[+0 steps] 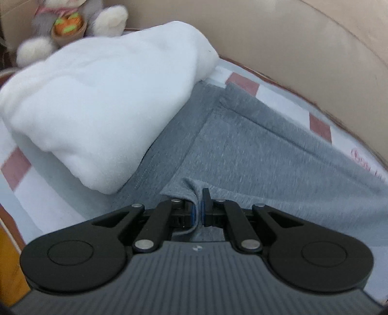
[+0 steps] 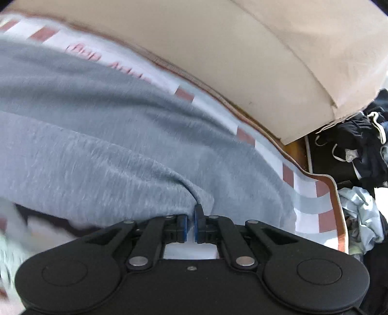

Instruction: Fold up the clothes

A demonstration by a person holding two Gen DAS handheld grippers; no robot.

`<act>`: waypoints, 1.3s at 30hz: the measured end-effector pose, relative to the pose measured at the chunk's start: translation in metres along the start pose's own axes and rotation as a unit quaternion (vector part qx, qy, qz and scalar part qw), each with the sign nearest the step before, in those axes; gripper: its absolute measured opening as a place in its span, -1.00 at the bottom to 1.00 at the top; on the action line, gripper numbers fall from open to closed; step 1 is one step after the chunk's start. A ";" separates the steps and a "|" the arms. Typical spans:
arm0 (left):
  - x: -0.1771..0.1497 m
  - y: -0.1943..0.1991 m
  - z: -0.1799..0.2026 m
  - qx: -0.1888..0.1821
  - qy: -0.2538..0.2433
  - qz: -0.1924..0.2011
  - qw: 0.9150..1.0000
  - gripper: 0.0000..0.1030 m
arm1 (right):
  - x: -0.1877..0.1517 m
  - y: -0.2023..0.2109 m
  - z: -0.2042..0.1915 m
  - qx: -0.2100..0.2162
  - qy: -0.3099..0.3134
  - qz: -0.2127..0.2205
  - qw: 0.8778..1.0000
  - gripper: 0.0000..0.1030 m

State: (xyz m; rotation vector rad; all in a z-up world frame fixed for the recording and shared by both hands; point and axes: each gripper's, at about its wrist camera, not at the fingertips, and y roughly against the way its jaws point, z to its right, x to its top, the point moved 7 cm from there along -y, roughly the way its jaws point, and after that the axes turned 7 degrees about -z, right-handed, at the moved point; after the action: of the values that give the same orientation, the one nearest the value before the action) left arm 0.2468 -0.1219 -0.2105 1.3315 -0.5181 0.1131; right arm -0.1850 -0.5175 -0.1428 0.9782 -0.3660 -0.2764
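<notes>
Left view: my left gripper [image 1: 198, 206] is pinching the grey garment [image 1: 254, 155], which spreads toward 1 o'clock beside the white bundle [image 1: 101, 101] at 10. Right view: my right gripper [image 2: 191, 218] is clamped on a garment [image 2: 101, 135] fold; uneven lifting could slip either thin pinch.

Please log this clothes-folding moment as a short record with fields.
surface: bed sheet with red-brown squares
garment: grey garment spread on the sheet
left tongs: shut on a pinch of the grey garment
right tongs: shut on the grey garment's edge
nearby: folded white blanket, plush toy behind it
</notes>
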 end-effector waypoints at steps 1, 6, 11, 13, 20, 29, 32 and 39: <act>0.000 -0.001 0.000 0.003 -0.002 -0.002 1.000 -0.92 | -0.006 -0.010 -0.006 0.000 0.019 -0.016 1.000 -0.92; 0.005 0.010 -0.004 -0.015 0.007 0.016 1.000 -0.92 | -0.019 -0.048 -0.024 0.032 0.015 -0.064 0.997 -0.91; 0.029 0.058 0.015 -0.097 -0.071 0.125 0.985 -0.92 | -0.018 -0.034 -0.018 0.033 0.046 -0.029 0.998 -0.75; 0.040 0.073 0.015 -0.120 -0.069 0.148 0.979 -0.92 | -0.017 -0.041 -0.016 0.031 0.059 -0.023 0.997 -0.39; 0.026 0.041 -0.023 -0.042 -0.040 0.066 0.996 -0.92 | -0.010 -0.049 -0.017 0.034 0.095 0.001 0.995 -0.36; 0.015 0.063 -0.022 0.119 -0.079 0.109 0.984 -0.92 | -0.005 -0.063 -0.018 0.043 0.131 0.000 0.990 -0.31; 0.006 0.031 -0.027 0.149 -0.097 0.044 0.983 -0.92 | -0.006 -0.070 -0.019 0.063 0.134 -0.020 0.989 -0.31; -0.013 -0.025 -0.018 0.218 -0.202 -0.069 0.952 -0.84 | -0.005 -0.058 -0.020 0.114 0.154 -0.019 0.981 -0.23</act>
State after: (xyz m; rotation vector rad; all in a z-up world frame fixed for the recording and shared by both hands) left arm 0.2495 -0.1081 -0.2411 1.8367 -0.7720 -0.1772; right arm -0.1851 -0.5311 -0.2033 1.2356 -0.0963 -0.1150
